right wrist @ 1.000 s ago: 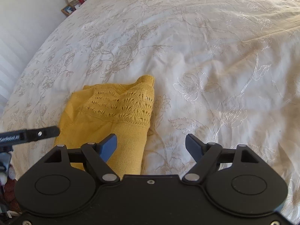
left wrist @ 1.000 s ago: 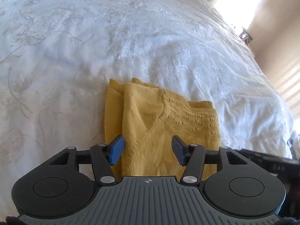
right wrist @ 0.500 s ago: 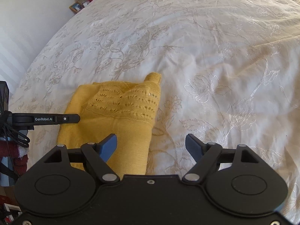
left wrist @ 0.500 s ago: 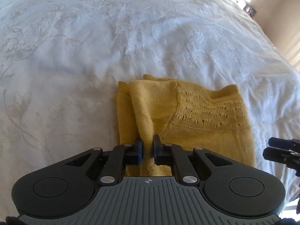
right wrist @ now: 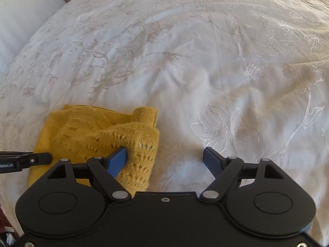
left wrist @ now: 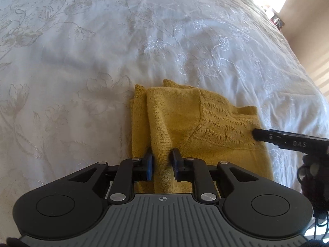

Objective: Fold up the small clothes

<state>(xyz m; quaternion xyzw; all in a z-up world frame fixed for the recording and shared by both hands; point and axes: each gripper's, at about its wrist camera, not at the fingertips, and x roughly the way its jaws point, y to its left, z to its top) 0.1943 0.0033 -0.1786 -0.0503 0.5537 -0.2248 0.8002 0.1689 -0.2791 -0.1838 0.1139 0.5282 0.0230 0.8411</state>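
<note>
Left gripper, its jaws drawn close together, pinches a raised ridge of the yellow knitted top at the near edge of the garment; both blue pads press into the fabric, which bunches between them. Right gripper, its jaws spread wide, holds nothing: its left pad lies over or against the openwork panel at the garment's right near corner, while its right pad hangs over the bare white bedspread. Whether the left pad touches the knit cannot be told.

The top lies partly folded on the bedspread, directly ahead of the left gripper and ahead and to the left of the right gripper. Its folded layers show as parallel edges on the left side. In the left wrist view a finger of the right gripper reaches in from the right and meets the garment's right edge.

The step in hand appears to be taking hold of the near edge at two points for the next fold. To do it well, the right gripper would shift left until the fabric edge sits between both pads, then close on all layers at once. Both grips should sit level along the same edge, so that the lifted fabric carries over evenly. A loose knit stretches and sags, so a slow, low lift would help keep the earlier folds from slipping apart.
</note>
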